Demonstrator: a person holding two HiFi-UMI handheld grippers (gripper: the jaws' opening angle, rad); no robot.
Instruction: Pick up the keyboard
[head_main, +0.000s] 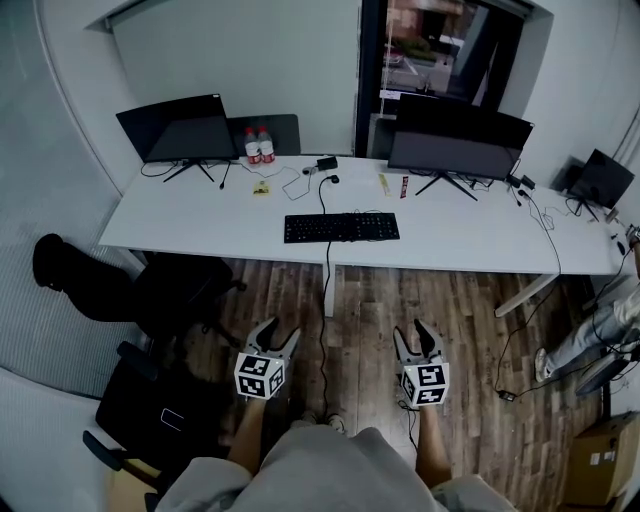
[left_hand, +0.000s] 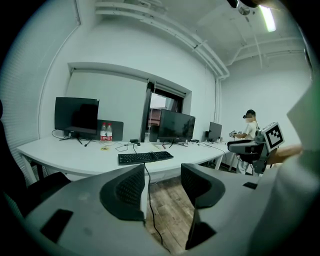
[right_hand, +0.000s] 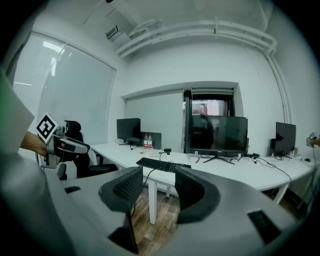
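A black keyboard (head_main: 341, 227) lies flat near the front edge of the long white desk (head_main: 200, 225), its cable hanging down to the floor. It also shows in the left gripper view, keyboard (left_hand: 145, 157), and in the right gripper view, keyboard (right_hand: 163, 164). My left gripper (head_main: 277, 338) and right gripper (head_main: 417, 335) hover over the wooden floor, well short of the desk. Both are open with nothing between the jaws, as the left gripper (left_hand: 161, 187) and right gripper (right_hand: 157, 187) views show.
Two black monitors (head_main: 178, 129) (head_main: 458, 138) stand at the back of the desk, with two water bottles (head_main: 258, 146) and small items between. Black office chairs (head_main: 165, 290) sit at the left. A person (left_hand: 248, 131) stands at the far right. A cardboard box (head_main: 602, 458) sits at lower right.
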